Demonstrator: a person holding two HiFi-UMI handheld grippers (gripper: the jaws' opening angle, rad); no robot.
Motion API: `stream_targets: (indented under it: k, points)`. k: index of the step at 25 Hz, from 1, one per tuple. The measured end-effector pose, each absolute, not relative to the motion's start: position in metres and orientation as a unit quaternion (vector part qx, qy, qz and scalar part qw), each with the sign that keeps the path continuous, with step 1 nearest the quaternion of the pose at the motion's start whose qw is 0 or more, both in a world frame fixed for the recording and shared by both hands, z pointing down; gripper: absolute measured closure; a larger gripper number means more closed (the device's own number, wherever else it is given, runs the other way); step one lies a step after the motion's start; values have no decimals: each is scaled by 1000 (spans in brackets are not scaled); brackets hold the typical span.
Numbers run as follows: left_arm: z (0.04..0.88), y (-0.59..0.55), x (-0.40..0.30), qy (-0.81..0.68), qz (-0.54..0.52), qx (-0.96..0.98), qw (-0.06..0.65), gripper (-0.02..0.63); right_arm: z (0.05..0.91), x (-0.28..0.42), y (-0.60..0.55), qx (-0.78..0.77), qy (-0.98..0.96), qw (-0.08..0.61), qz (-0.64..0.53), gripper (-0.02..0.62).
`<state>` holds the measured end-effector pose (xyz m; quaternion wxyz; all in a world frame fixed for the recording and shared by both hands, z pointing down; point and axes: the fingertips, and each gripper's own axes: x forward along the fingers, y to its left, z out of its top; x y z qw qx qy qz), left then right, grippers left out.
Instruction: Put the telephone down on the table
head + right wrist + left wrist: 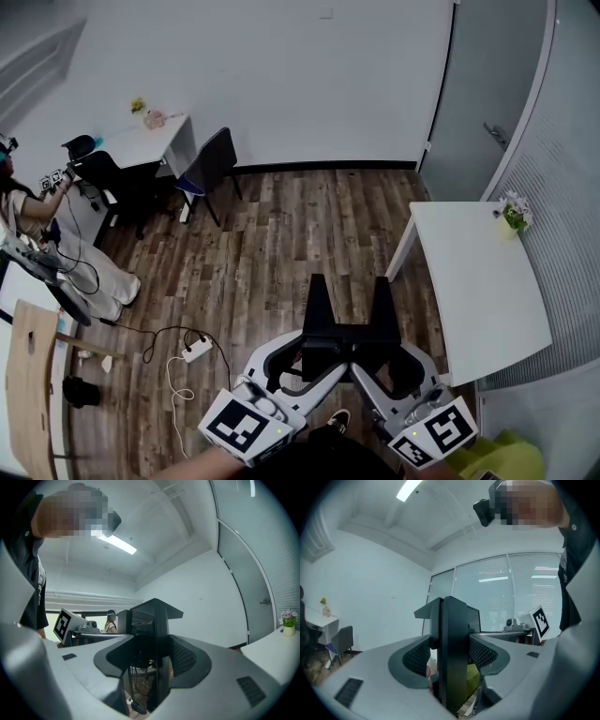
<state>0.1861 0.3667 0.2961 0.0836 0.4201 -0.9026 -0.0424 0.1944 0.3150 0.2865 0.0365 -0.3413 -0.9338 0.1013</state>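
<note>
No telephone shows in any view. Both grippers are held close to my body over the wooden floor, side by side. My left gripper (317, 305) points forward with its black jaws pressed together and nothing between them; in the left gripper view the left gripper (450, 620) reads as one dark slab. My right gripper (384, 305) stands beside it, jaws likewise closed and empty, and the right gripper (152, 620) looks the same in its own view. A white table (487, 291) stands to the right of the grippers.
A small potted flower (514, 214) sits at the white table's far corner. A power strip (197, 352) and cables lie on the floor at left. Far left are a second white desk (150, 142), dark chairs (214, 164) and another person (28, 225).
</note>
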Motion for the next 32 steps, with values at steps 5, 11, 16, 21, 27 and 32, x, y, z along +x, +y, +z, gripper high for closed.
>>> stream_targets:
  k: [5,11,16,21,27,32]
  points:
    - [296,335,160,-906,-43,412,83,345,287,167,283,-350,-930,37,104,354]
    - [295,315,128,-907,-40,411,84,345,287,135,263,-352,-929,38,110,354]
    - [297,306,97,-905,-41,415,82,345,290,105,254,-347,-930,38,115,354]
    - [308,307,53,-897,-43,432,84,345,299,63,256,-330,-936,43,112,354]
    - [309,322,-23,-880,-54,465,84,345,299,-10,272,-294,-949,47,104,354]
    - [301,339,-89,-863,-55,494,87,344,291,-73,290,-262,-958,48,105,354]
